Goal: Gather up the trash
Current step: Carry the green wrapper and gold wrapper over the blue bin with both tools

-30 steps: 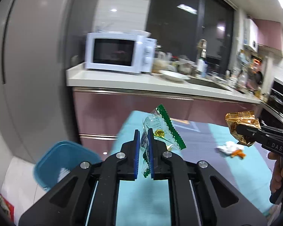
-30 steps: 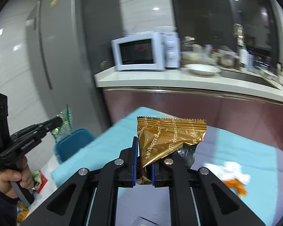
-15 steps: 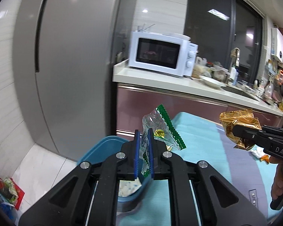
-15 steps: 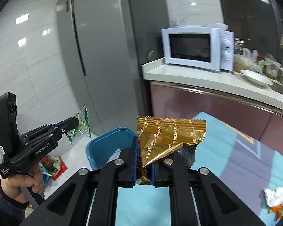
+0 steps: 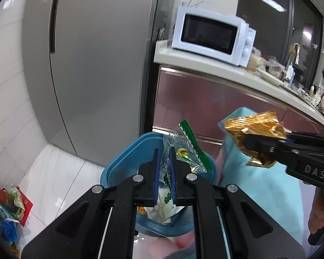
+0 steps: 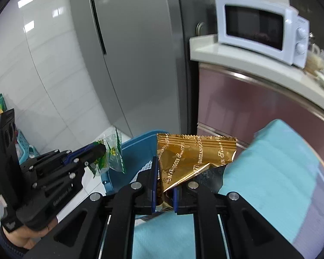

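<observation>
Two wrappers are in my grip: my left gripper (image 5: 163,157) pinches the clear green-edged wrapper (image 5: 184,149) right above the blue bin (image 5: 116,168), my right gripper (image 6: 164,185) clamps the gold wrapper (image 6: 194,157) beside it. Neither is dropped yet, though the bin already holds trash, so releasing both is what's left, I reckon.

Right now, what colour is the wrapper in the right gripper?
Gold foil wrapper, clearest in the right wrist view.

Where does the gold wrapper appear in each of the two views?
Left wrist view: gold wrapper at right of centre, held by the right tool beside the blue bin.
Right wrist view: centre, between that tool's own fingers.
Shared landmark: white microwave on the counter.
</observation>
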Demonstrator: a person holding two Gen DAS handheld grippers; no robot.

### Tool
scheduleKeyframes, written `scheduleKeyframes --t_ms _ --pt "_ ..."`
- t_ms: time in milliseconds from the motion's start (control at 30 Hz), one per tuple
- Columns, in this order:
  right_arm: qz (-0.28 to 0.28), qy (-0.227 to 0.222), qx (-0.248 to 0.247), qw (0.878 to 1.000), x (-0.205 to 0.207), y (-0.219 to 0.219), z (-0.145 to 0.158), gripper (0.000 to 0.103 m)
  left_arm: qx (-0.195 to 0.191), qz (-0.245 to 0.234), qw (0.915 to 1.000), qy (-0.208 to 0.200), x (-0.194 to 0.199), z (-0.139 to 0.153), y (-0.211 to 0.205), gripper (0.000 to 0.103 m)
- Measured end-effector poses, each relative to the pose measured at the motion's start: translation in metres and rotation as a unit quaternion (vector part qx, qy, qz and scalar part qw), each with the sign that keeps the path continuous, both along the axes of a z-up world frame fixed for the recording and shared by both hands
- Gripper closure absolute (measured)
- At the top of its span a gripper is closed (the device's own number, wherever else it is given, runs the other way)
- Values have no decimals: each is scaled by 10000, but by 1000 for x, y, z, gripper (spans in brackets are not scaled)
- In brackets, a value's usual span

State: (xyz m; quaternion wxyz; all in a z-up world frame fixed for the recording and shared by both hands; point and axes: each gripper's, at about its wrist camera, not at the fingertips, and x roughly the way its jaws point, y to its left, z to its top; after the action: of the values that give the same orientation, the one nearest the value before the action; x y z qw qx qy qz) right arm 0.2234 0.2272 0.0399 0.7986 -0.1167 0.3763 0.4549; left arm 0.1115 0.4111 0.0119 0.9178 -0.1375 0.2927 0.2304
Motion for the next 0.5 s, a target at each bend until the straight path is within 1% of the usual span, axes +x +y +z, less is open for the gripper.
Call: scheduleKeyframes --t_ms 267,500 --pt "218 213 -593 9978 18 52 -36 94 -278 111 9989 351 27 -44 28 94" --pt "384 436 -1144 9917 31 82 -64 93 -326 101 9974 637 50 -77 40 93"
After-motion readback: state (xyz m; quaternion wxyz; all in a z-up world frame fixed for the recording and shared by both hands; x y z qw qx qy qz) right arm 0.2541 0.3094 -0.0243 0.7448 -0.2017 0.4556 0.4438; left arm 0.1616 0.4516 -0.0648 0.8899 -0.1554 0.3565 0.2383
